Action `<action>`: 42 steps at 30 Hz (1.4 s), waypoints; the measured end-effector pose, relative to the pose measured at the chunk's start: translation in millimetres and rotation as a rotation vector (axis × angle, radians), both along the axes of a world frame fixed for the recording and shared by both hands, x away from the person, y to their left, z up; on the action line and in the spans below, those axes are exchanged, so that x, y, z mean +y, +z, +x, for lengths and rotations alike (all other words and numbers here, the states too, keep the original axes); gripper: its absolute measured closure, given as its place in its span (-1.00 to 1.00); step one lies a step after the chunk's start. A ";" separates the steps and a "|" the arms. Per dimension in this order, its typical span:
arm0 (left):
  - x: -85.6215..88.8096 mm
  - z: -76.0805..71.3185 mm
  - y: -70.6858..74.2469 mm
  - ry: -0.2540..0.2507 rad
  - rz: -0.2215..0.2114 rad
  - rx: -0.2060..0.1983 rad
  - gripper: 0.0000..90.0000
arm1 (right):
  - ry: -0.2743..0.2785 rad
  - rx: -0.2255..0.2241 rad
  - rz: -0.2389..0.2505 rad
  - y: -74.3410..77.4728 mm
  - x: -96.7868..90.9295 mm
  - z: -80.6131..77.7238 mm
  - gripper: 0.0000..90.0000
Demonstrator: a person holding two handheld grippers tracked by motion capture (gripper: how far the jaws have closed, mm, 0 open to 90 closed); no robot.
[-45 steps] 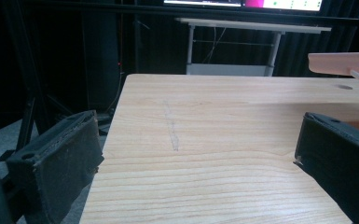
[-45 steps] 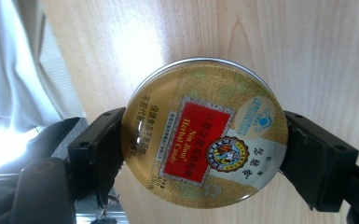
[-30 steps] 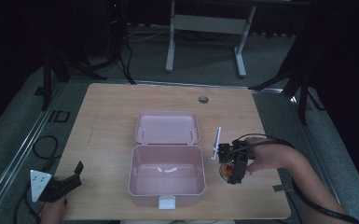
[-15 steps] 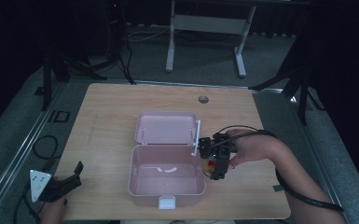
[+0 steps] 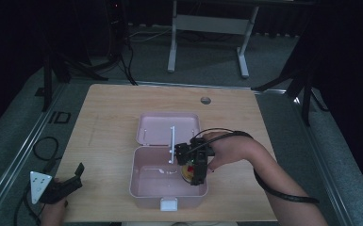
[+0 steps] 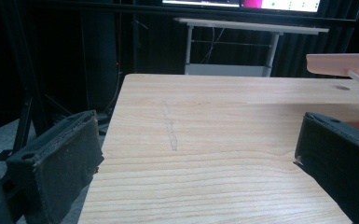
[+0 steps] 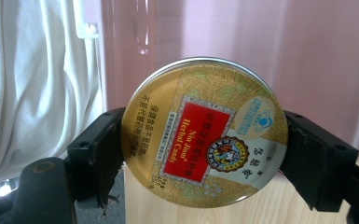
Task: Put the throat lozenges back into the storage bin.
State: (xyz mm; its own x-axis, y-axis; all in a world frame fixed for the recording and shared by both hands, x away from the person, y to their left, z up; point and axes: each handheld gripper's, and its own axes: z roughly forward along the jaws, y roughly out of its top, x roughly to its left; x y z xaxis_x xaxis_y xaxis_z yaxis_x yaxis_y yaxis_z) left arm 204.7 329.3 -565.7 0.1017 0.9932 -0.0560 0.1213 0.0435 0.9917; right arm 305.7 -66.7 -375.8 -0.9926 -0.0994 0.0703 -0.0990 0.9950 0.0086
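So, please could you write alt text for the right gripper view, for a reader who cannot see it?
A round gold candy tin, with a red label reading "Nin Jiom Herbal Candy", is clamped by its edges in the right gripper, between its two black jaws. Behind it are the pink box wall and white cloth.

My table (image 5: 108,117) is pale wood with a visible grain, a small round hole (image 5: 205,100) near its far edge and a faint pencil-like mark (image 6: 170,128) on its left part. A pink box (image 5: 144,188) sits on it, near the front edge at the middle, its lid (image 5: 167,128) thrown open and lying flat behind it. Grey floor (image 5: 207,56) surrounds the table.
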 end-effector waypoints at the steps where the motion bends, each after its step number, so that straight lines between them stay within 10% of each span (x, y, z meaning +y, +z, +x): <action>1: 0.0 0.0 0.0 -0.001 0.000 0.000 -0.98 | 0.005 -0.004 -0.001 -2.4 2.1 -0.6 -0.55; 25: -0.2 0.3 0.0 -0.005 0.001 0.002 -0.98 | 0.050 0.016 -0.051 -77.1 14.2 5.9 -0.55; 42: -0.2 0.5 0.1 -0.009 0.005 0.004 -0.98 | 0.040 0.050 -0.189 -117.9 19.0 6.9 -0.55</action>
State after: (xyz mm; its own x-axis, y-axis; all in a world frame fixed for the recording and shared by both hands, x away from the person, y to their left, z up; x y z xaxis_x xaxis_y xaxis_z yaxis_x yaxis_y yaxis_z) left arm 205.1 329.0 -565.6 0.1100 0.9926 -0.0517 0.1254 0.0378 0.9914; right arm 312.6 -47.7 -493.7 -0.9829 -0.1191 0.1402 -0.1427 0.9747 -0.1720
